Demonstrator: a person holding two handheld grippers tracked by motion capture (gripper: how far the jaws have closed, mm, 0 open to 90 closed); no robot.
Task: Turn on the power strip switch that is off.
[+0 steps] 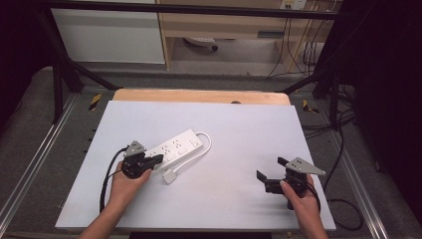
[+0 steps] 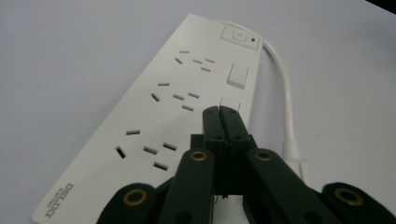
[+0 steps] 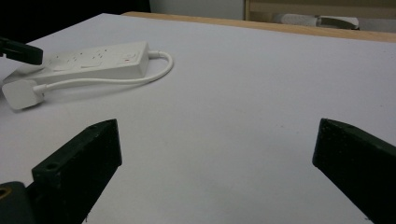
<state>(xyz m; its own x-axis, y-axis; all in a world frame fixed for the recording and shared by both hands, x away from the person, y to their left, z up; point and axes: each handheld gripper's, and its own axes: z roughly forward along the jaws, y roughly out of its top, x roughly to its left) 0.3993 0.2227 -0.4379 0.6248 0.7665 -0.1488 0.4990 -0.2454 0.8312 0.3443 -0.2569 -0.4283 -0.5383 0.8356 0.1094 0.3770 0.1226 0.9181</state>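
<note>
Left gripper (image 1: 158,159) nearest, jaws pressed together, tips over the white plastic power strip (image 1: 175,147) on the white tabletop (image 1: 239,134). Strip's long axis runs diagonally, switch end pointing far-right; white cable (image 1: 203,148) loops back to its plug (image 1: 170,176). Right gripper (image 1: 270,169) well apart, jaws wide.

I'm looking at a white board (image 1: 239,129) across the middle of the frame, with a strip of wood table (image 1: 199,95) showing just past its far edge. Yellow-black tape marks (image 1: 94,101) sit off the board's upper corners. Top of the frame, I've got a black bar (image 1: 199,9), a white panel (image 1: 109,37) at upper left and a wood shelf (image 1: 224,25) beside it. Cables (image 1: 298,45) hang at upper right. A metal rail (image 1: 30,164) runs down the left side.
</note>
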